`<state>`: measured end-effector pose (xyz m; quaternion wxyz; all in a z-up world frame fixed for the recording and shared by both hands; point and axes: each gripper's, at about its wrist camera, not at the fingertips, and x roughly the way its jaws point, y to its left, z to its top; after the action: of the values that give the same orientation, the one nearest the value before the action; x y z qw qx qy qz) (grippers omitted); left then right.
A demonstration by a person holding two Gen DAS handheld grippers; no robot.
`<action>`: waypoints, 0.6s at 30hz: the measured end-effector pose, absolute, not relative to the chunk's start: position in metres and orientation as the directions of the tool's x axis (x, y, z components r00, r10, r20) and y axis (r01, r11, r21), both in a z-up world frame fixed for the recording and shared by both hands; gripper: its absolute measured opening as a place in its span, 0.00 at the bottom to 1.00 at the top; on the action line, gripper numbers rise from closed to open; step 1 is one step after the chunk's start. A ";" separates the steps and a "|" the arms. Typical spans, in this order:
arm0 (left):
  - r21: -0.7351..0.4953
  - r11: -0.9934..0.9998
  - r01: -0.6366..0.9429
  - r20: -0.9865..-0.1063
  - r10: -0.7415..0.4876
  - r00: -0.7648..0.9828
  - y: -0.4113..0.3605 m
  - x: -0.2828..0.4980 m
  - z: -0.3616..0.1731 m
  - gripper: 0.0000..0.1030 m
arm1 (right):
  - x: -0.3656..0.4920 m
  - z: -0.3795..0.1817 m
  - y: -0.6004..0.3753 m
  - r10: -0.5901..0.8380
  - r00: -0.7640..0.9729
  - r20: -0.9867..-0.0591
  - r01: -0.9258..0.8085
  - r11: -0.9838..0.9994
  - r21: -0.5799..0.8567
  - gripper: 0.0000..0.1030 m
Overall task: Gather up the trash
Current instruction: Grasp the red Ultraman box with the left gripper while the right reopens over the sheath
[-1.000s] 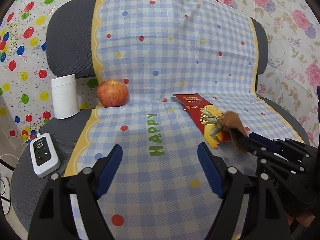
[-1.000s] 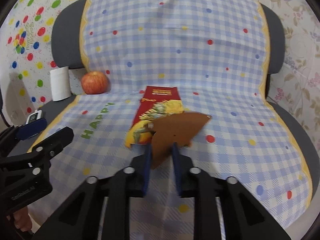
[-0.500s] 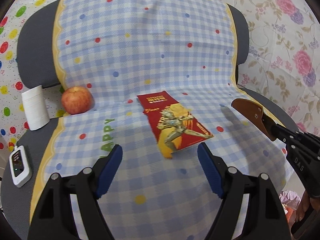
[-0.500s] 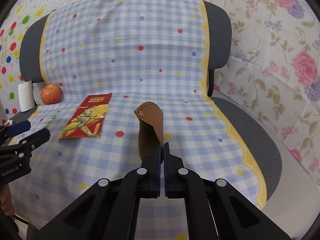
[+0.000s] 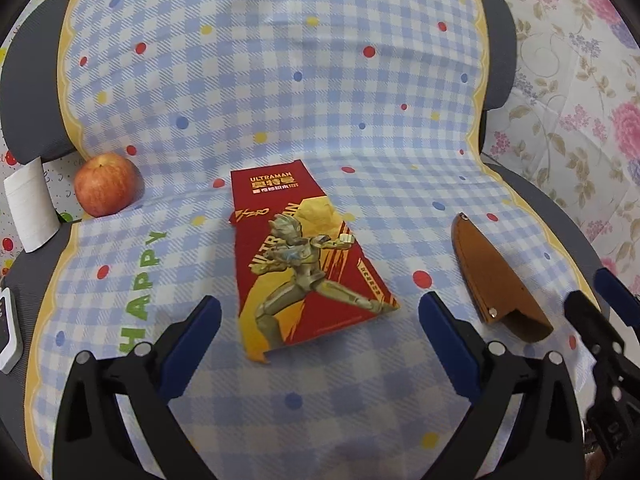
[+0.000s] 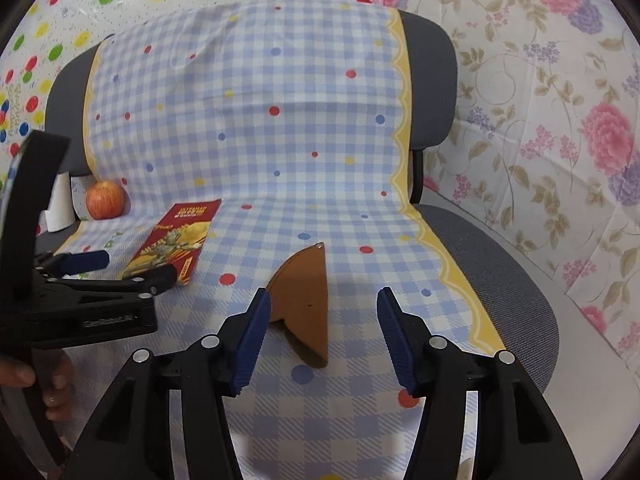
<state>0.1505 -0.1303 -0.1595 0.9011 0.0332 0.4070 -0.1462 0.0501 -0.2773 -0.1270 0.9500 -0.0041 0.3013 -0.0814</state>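
A flat red and yellow Ultraman wrapper (image 5: 304, 256) (image 6: 172, 240) lies on the checked cloth over the chair seat. My left gripper (image 5: 320, 312) (image 6: 134, 266) hovers at the wrapper's near end, jaws opening wide, one finger on each side, pads not touching it. A brown leather sheath (image 5: 496, 276) (image 6: 304, 300) lies on the cloth to the right of the wrapper. My right gripper (image 6: 323, 300) (image 5: 588, 288) stands over the sheath's near end with its jaws opening. The sheath sits between the pads, free of them.
A red apple (image 5: 106, 190) (image 6: 105, 200) rests at the back left of the seat, beside a white paper roll (image 5: 30, 204). A white remote (image 5: 8, 328) lies at the left edge. The grey chair (image 6: 496, 264) stands against flowered and dotted sheets.
The right gripper carried the brown sheath to the right, set it on the cloth and opened off it. The left gripper came in over the wrapper and spread wider.
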 end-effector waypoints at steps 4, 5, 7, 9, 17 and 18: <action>-0.076 0.965 0.249 -0.772 -0.215 0.598 -0.137 0.165 -0.166 0.93 | 0.049 -0.126 -0.290 -0.161 0.812 -0.561 0.172 0.985 -0.033 0.55; -0.076 0.969 0.237 -0.777 -0.206 0.595 -0.139 0.169 -0.167 0.93 | 0.048 -0.126 -0.292 -0.162 0.813 -0.560 0.176 0.984 -0.030 0.55; -0.056 0.973 0.223 -0.776 -0.183 0.604 -0.143 0.175 -0.168 0.93 | 0.048 -0.129 -0.297 -0.169 0.809 -0.564 0.187 0.982 -0.026 0.55; -0.038 0.975 0.218 -0.779 -0.165 0.605 -0.146 0.179 -0.169 0.93 | 0.048 -0.131 -0.302 -0.172 0.803 -0.570 0.199 0.980 -0.016 0.55; 0.042 0.971 0.234 -0.777 -0.115 0.619 -0.153 0.171 -0.170 0.85 | 0.038 -0.133 -0.304 -0.174 0.798 -0.577 0.211 0.978 -0.004 0.55; 0.039 0.968 0.246 -0.773 -0.126 0.621 -0.149 0.166 -0.169 0.84 | 0.037 -0.132 -0.303 -0.175 0.799 -0.576 0.210 0.978 -0.006 0.55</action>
<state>0.1664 -0.1494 -0.1688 0.8976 0.0708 0.4225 -0.1037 0.0369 -0.3031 -0.1324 0.9479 0.0293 0.3006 -0.1016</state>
